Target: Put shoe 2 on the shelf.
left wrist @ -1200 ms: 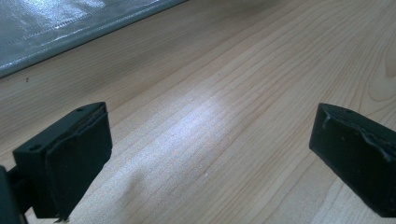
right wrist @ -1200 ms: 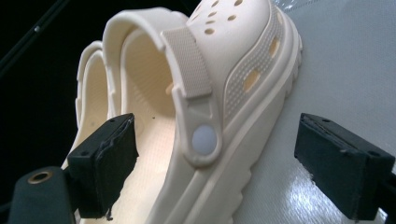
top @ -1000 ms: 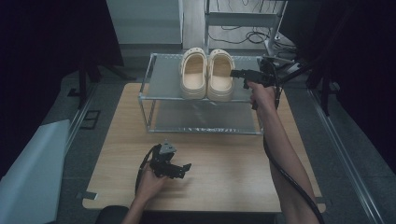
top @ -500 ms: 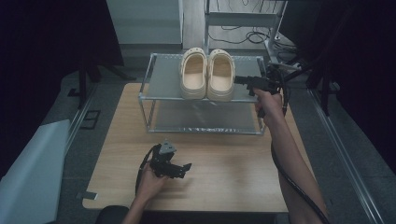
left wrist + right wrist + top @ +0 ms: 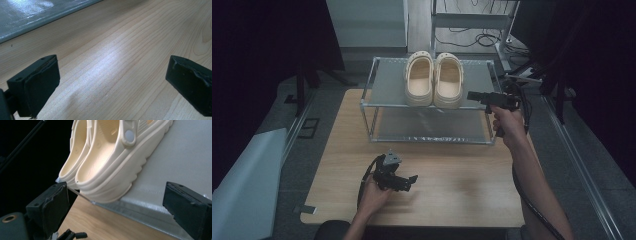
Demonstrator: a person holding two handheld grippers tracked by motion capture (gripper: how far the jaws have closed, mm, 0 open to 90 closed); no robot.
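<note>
Two cream clogs (image 5: 434, 80) sit side by side on the top shelf of a metal rack (image 5: 377, 97), heels at the shelf's front edge, toes toward the back. In the right gripper view the clogs' toes are cut off by the frame, and the far clog (image 5: 72, 152) is mostly hidden behind the near one (image 5: 112, 162). The rack stands along the far edge of the worktop (image 5: 462, 185); its lower shelf is bare and hard to make out under glare. The right gripper (image 5: 477, 96) hangs at the rack's right front corner, near the right clog's heel, fingers (image 5: 47, 207) wide and holding nothing. The left gripper (image 5: 404, 182) rests low near the worktop's front edge, fingers (image 5: 37, 82) wide over bare wood
</note>
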